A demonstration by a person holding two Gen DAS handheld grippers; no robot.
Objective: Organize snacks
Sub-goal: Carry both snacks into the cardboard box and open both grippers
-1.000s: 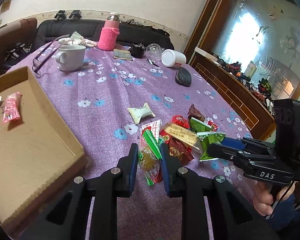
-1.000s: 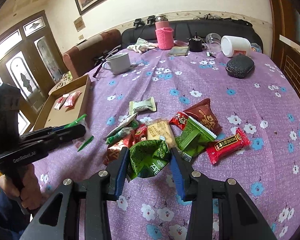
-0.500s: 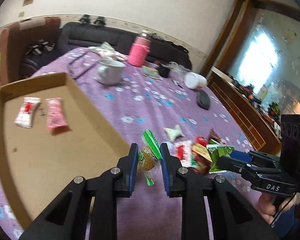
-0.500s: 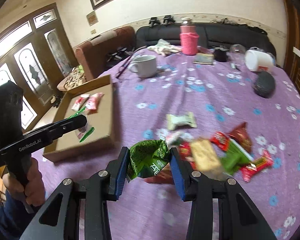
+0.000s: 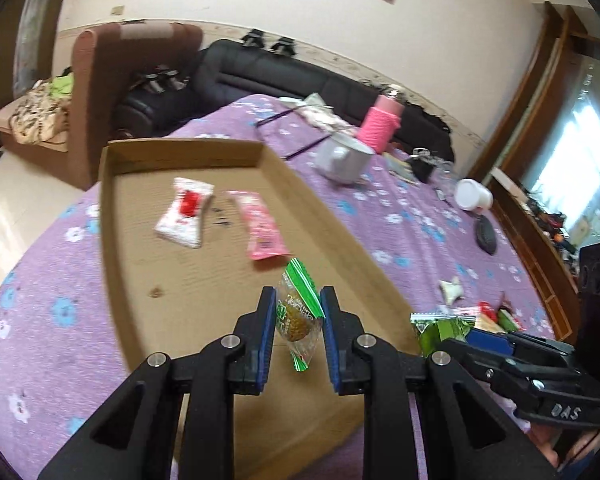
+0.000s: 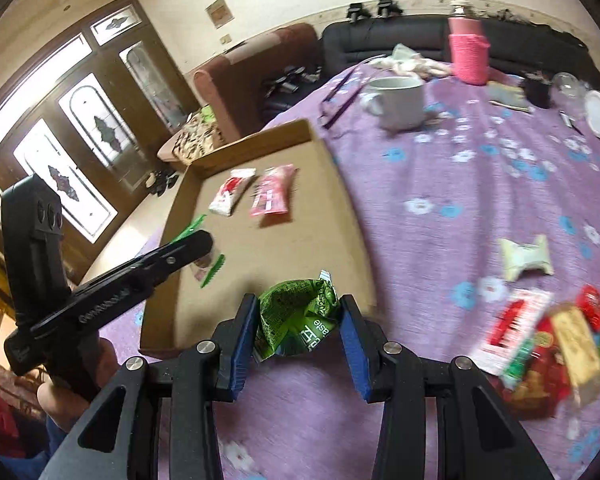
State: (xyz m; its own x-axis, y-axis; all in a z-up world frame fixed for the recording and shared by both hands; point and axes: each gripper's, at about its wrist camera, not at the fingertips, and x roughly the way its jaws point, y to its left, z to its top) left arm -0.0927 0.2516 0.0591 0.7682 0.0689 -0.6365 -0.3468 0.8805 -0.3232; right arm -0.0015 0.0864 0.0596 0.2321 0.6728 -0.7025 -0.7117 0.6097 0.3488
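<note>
Clear snack packet (image 5: 298, 316) with green striped ends and brown contents is hanging upright between the blue pads of the left gripper (image 5: 298, 330), jaws clamped on it. In the left wrist view it is sitting over the near half of the cardboard tray (image 5: 180, 280), at about 5 o'clock from the tray's middle.

Crumpled green packet (image 6: 296, 320) is being pinched in the right gripper (image 6: 300, 336), jaws clamped on it, pads pressing its sides. In the right wrist view it is hovering at the tray's near right corner, roughly over the rim.

Two snacks are lying on the tray floor toward its far end: a white packet with red print (image 5: 184, 212) and, just beside it at 3 o'clock, a pink packet (image 5: 260, 228). They are apart, not touching.

The loose snack pile (image 6: 548, 340) is resting on the purple flowered tabletop (image 6: 480, 184), at 3 o'clock from the right gripper, blurred. A pale wrapped sweet (image 6: 526, 258) is lying alone at 11 o'clock from the pile.

Farther out, toward 12 o'clock on the tabletop: a white mug (image 6: 398, 100), a pink knitted bottle sleeve (image 6: 468, 56), a white lidded jar on its side (image 5: 474, 196).

A hand (image 6: 72, 396) is gripping the left gripper's handle at the lower left of the right wrist view.
</note>
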